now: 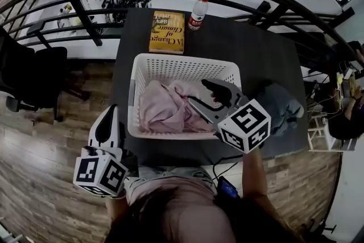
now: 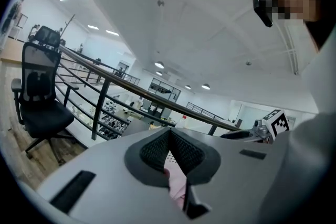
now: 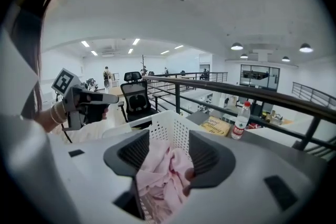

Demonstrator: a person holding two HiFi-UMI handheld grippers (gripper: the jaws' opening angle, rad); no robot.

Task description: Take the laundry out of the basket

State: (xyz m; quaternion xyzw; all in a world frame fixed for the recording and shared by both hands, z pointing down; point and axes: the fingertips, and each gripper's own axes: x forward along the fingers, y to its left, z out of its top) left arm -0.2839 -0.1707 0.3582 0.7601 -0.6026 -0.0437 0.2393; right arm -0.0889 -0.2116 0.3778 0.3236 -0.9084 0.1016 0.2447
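A white laundry basket (image 1: pixel 182 68) sits at the middle of a dark desk (image 1: pixel 227 42), close to its front edge, with crumpled pink laundry (image 1: pixel 165 105) inside. The right gripper (image 1: pixel 197 93) hovers over the basket's right front part, jaws fairly wide, the cloth below and between them but not pinched. The left gripper (image 1: pixel 112 111) hangs off the desk's front left corner, jaws together and empty. Likely risks: a shallow pinch lets the fold slip, or the unsteadied basket drags toward the front edge when the cloth is pulled.
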